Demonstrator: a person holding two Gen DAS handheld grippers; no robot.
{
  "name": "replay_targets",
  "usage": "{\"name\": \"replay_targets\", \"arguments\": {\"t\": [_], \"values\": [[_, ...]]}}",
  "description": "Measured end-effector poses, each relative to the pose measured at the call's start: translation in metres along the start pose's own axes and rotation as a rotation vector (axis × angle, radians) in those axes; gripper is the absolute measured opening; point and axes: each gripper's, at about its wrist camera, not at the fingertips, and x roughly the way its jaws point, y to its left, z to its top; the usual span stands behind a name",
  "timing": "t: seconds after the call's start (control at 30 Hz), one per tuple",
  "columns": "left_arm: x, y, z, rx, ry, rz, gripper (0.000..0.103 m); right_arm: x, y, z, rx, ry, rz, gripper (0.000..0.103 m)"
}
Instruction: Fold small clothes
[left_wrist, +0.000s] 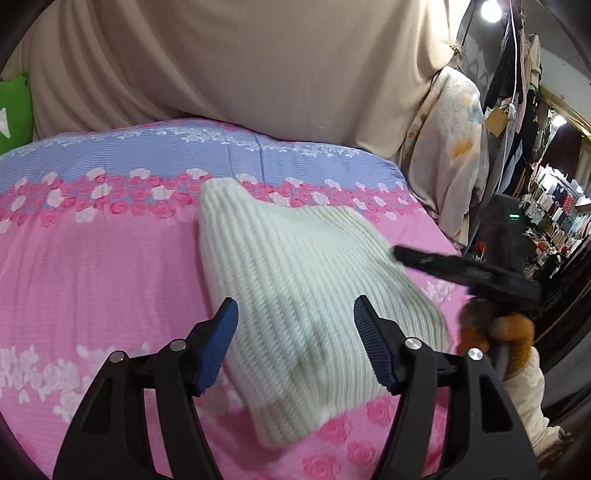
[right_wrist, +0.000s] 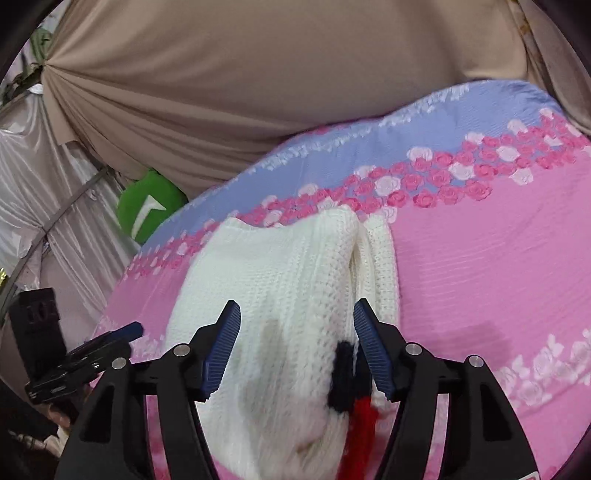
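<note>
Left wrist view: a white rib-knit garment (left_wrist: 295, 295), chunky and folded to a rough wedge, lies on the bed's pink rose-print quilt (left_wrist: 92, 266); the left gripper (left_wrist: 295, 325) hangs above it, blue ridged fingers (left_wrist: 218, 347) apart and empty; at 3 o'clock the right gripper (left_wrist: 461, 269) is blurred, likewise parted; navy and red trim (right_wrist: 351, 384) is half hidden; beige drapery (left_wrist: 240, 66) behind, at 12 o'clock.
</note>
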Motion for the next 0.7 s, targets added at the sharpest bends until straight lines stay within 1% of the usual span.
{"name": "replay_targets", "arguments": {"t": [0.03,0.07,0.1,0.13,0.17,0.2,0.23,0.27,0.3,0.33,0.37,0.4,0.43,0.5,0.57,0.6,0.63,0.67,0.7], "values": [[0.007,-0.001,0.003,0.005,0.003,0.008,0.063,0.011,-0.003,0.004,0.007,0.016,-0.015,0.049],[0.015,-0.003,0.005,0.008,0.008,0.021,0.063,0.013,-0.004,0.008,0.024,0.018,0.022,0.022],[0.022,-0.004,0.006,0.010,0.021,0.031,0.063,0.007,-0.002,0.009,0.037,-0.002,0.065,0.020],[0.026,-0.004,0.006,0.008,0.031,0.035,0.063,-0.008,0.001,0.011,0.028,-0.063,0.103,0.018],[0.030,-0.004,0.006,0.007,0.042,0.036,0.063,-0.022,0.008,0.012,0.000,-0.119,0.115,0.017],[0.035,-0.004,0.006,0.014,0.053,0.050,0.063,-0.033,0.009,0.011,-0.023,-0.175,0.102,0.016],[0.040,-0.005,0.004,0.026,0.061,0.072,0.063,-0.031,0.005,0.011,-0.018,-0.178,0.082,0.016],[0.047,-0.006,0.002,0.042,0.074,0.091,0.063,-0.021,-0.002,0.011,-0.004,-0.139,0.053,0.016],[0.054,-0.006,0.000,0.047,0.088,0.103,0.063,0.003,-0.015,0.009,0.010,-0.062,-0.025,0.016],[0.059,-0.007,-0.002,0.054,0.096,0.110,0.063,0.020,-0.023,0.004,0.015,-0.012,-0.071,0.018],[0.063,-0.008,-0.003,0.067,0.098,0.121,0.064,0.020,-0.027,0.001,0.030,-0.043,-0.033,0.019],[0.065,-0.011,-0.005,0.086,0.096,0.150,0.064,0.014,-0.025,0.002,0.044,-0.041,-0.022,0.019],[0.066,-0.012,-0.006,0.097,0.092,0.159,0.065,0.004,-0.021,0.003,0.047,-0.063,-0.030,0.019],[0.065,-0.012,-0.007,0.094,0.089,0.161,0.066,-0.026,-0.006,0.003,0.019,-0.151,-0.047,0.019],[0.064,-0.009,-0.007,0.082,0.089,0.151,0.066,-0.051,0.012,0.001,-0.018,-0.214,-0.030,0.020],[0.064,-0.008,-0.007,0.077,0.088,0.146,0.066,-0.062,0.025,-0.003,-0.050,-0.224,-0.017,0.020],[0.064,-0.008,-0.007,0.076,0.088,0.145,0.066,-0.066,0.035,-0.007,-0.085,-0.214,-0.019,0.020],[0.065,-0.009,-0.007,0.075,0.086,0.146,0.066,-0.066,0.045,-0.014,-0.118,-0.197,-0.024,0.020],[0.064,-0.009,-0.007,0.076,0.085,0.149,0.066,-0.059,0.052,-0.024,-0.149,-0.156,-0.025,0.020]]}}
